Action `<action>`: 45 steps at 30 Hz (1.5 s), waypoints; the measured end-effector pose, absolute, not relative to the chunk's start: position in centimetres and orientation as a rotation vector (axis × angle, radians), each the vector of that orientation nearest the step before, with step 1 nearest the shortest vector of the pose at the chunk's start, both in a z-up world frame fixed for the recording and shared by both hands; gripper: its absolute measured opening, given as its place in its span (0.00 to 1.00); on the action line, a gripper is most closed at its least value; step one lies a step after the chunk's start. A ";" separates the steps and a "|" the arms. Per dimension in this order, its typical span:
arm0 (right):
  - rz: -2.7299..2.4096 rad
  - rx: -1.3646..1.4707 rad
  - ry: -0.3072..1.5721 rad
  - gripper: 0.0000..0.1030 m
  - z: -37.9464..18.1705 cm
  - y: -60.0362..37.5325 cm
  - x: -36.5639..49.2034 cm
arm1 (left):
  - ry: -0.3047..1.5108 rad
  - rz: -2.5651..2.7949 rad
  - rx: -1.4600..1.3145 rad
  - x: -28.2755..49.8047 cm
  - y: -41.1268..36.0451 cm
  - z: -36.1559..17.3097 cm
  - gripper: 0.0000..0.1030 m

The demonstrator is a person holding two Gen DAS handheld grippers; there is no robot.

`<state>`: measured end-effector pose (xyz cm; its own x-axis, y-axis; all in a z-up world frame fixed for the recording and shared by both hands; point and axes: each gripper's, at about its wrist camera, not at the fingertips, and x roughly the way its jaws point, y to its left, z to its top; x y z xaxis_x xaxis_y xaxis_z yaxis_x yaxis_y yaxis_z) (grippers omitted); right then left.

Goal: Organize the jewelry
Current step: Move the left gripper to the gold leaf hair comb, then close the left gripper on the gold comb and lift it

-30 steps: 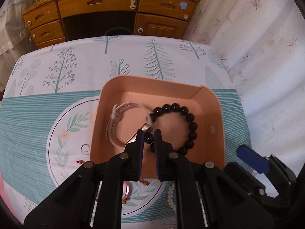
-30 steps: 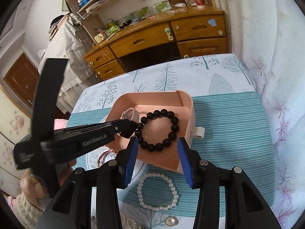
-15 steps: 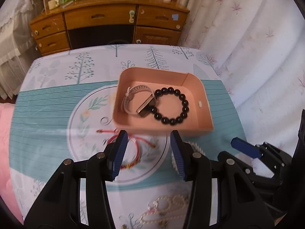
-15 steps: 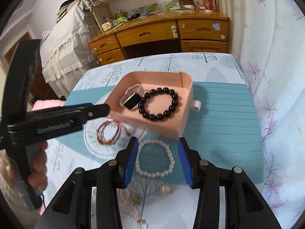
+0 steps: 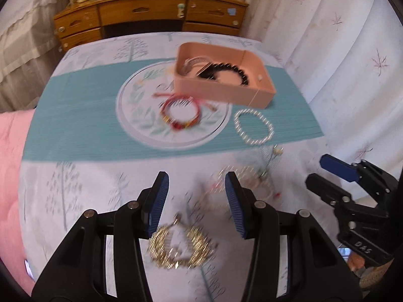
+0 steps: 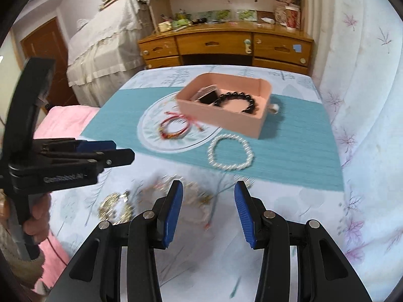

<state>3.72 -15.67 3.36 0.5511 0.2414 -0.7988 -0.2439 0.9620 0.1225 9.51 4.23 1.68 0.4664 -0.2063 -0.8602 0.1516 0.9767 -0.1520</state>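
Note:
A pink box [image 5: 226, 90] [image 6: 221, 115] on the table holds a black bead bracelet [image 5: 226, 71] [image 6: 236, 100] and a pale watch [image 5: 191, 63]. A red cord bracelet [image 5: 181, 113] [image 6: 173, 127] and a white pearl bracelet [image 5: 253, 125] [image 6: 230, 153] lie in front of the box. Gold chains [image 5: 181, 248] [image 6: 115, 206] and blurred thin necklaces [image 5: 239, 181] lie nearer. My left gripper [image 5: 196, 201] is open and empty above the gold pieces. My right gripper [image 6: 209, 211] is open and empty, low at the near right.
The table has a tree-print cloth with a teal band [image 5: 75, 115]. A wooden desk with drawers [image 6: 221, 47] stands behind it. A pink quilt [image 5: 10, 176] lies left, a curtain [image 6: 365, 88] right.
My left gripper let go of the watch in the box, opened and pulled back toward me. Both grippers have moved away from the box; more jewelry now shows below them.

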 end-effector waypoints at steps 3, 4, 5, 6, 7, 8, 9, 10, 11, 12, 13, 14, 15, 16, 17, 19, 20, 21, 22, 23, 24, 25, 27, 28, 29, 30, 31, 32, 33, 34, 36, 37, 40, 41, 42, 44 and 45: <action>0.303 -0.008 0.943 0.42 2.7 -14.5 1.4 | 1.064 -0.208 -0.082 7.3 5.4 0.9 0.42; 0.306 -0.013 0.943 0.42 2.6 -14.2 1.0 | 1.069 -0.204 -0.081 6.8 5.6 0.6 0.42; 0.309 -0.017 0.946 0.42 2.3 -13.8 0.3 | 1.076 -0.199 -0.080 6.2 5.9 0.2 0.42; 0.315 -0.021 0.950 0.42 2.0 -13.4 -0.3 | 1.083 -0.198 -0.075 5.6 6.2 -0.2 0.42; 0.319 -0.022 0.955 0.42 1.7 -13.2 -0.4 | 1.091 -0.203 -0.065 5.0 6.3 -0.6 0.42; 0.322 -0.021 0.962 0.42 1.3 -12.9 -0.5 | 1.097 -0.210 -0.054 4.6 6.3 -1.0 0.42; 0.328 -0.014 0.973 0.42 0.9 -12.7 -1.0 | 1.103 -0.226 -0.038 4.2 6.2 -1.3 0.42; 0.332 -0.009 0.983 0.42 0.5 -12.7 -1.0 | 1.109 -0.264 -0.005 3.4 6.1 -1.8 0.42; 0.335 -0.003 1.000 0.42 0.0 -12.7 -1.1 | 1.109 -0.287 0.024 2.9 6.0 -2.0 0.42; 0.338 0.001 1.014 0.42 -0.4 -12.7 -1.0 | 1.099 -0.309 0.073 2.2 5.8 -2.2 0.42; 0.338 0.003 1.030 0.42 -0.8 -12.8 -0.9 | 1.087 -0.324 0.135 1.5 5.6 -2.4 0.42; 0.337 0.003 1.043 0.42 -1.3 -12.7 -1.1 | 1.078 -0.338 0.181 1.0 5.3 -2.4 0.42; 0.336 0.005 1.054 0.42 -1.7 -12.7 -1.0 | 1.068 -0.357 0.235 0.5 5.3 -2.6 0.42; 0.337 0.006 1.063 0.42 -1.9 -12.8 -0.8 | 1.060 -0.373 0.274 0.1 5.2 -2.6 0.42; 0.337 0.007 1.070 0.42 -2.2 -12.8 -0.9 | 1.054 -0.384 0.304 0.1 5.0 -2.6 0.42; 0.336 0.006 1.078 0.42 -2.6 -12.8 -0.6 | 1.032 -0.408 0.372 -0.1 4.9 -2.7 0.42; 0.336 0.005 1.081 0.42 -2.8 -12.7 -0.6 | 1.028 -0.418 0.393 0.0 4.9 -2.7 0.42; 0.335 0.003 1.082 0.42 -2.9 -12.7 -0.5 | 1.028 -0.435 0.417 0.2 4.7 -2.9 0.42; 0.334 0.002 1.083 0.42 -2.9 -12.6 -0.3 | 1.030 -0.455 0.433 0.3 4.5 -3.1 0.41; 0.332 0.000 1.083 0.42 -3.0 -12.6 -0.2 | 1.033 -0.467 0.448 0.6 4.4 -3.3 0.38; 0.329 -0.001 1.084 0.42 -3.0 -12.6 -0.1 | 1.038 -0.477 0.470 0.8 4.2 -3.6 0.32; 0.327 -0.001 1.085 0.42 -3.0 -12.6 0.0 | 1.045 -0.501 0.483 1.0 4.0 -3.9 0.29; 0.321 0.000 1.085 0.42 -3.0 -12.7 0.3 | 1.053 -0.533 0.500 1.2 3.7 -4.2 0.23; 0.319 0.000 1.085 0.42 -2.9 -12.7 0.3 | 1.051 -0.547 0.513 1.3 3.5 -4.3 0.23; 0.316 0.001 1.086 0.42 -2.9 -12.8 0.4 | 1.047 -0.566 0.521 1.3 3.4 -4.3 0.22; 0.314 0.003 1.087 0.42 -2.9 -12.9 0.5 | 1.052 -0.585 0.519 1.5 3.4 -4.2 0.21; 0.312 0.005 1.089 0.42 -2.9 -13.0 0.6 | 1.058 -0.598 0.515 1.6 3.3 -4.3 0.21; 0.310 0.008 1.089 0.42 -3.0 -13.1 0.7 | 1.063 -0.605 0.517 1.7 3.3 -4.2 0.21; 0.309 0.011 1.090 0.42 -3.0 -13.1 0.8 | 1.072 -0.609 0.514 1.9 3.3 -4.3 0.21; 0.310 0.014 1.092 0.42 -3.1 -13.2 0.8 | 1.089 -0.616 0.499 2.1 3.3 -4.3 0.21; 0.312 0.020 1.095 0.42 -3.2 -13.3 1.1 | 1.102 -0.632 0.478 2.3 3.4 -4.2 0.21; 0.312 0.021 1.097 0.42 -3.3 -13.3 1.0 | 1.111 -0.641 0.468 2.4 3.5 -4.2 0.21; 0.314 0.021 1.101 0.42 -3.5 -13.3 1.1 | 1.130 -0.660 0.469 2.6 3.4 -4.2 0.21; 0.314 0.021 1.099 0.42 -3.5 -13.3 1.1 | 1.133 -0.663 0.472 2.6 3.4 -4.2 0.21; 0.314 0.022 1.097 0.42 -3.4 -13.4 1.1 | 1.135 -0.666 0.479 2.6 3.3 -4.3 0.21; 0.313 0.026 1.094 0.42 -3.4 -13.6 1.1 | 1.135 -0.671 0.497 2.6 3.2 -4.3 0.21; 0.311 0.030 1.093 0.42 -3.4 -13.7 1.1 | 1.132 -0.672 0.509 2.6 3.1 -4.3 0.21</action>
<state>1.14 -13.66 -3.38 0.4205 0.2634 -0.8682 -0.2338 0.9561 0.1768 2.58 3.08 -4.33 0.2685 -0.2267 -0.9362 0.7133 0.7000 0.0351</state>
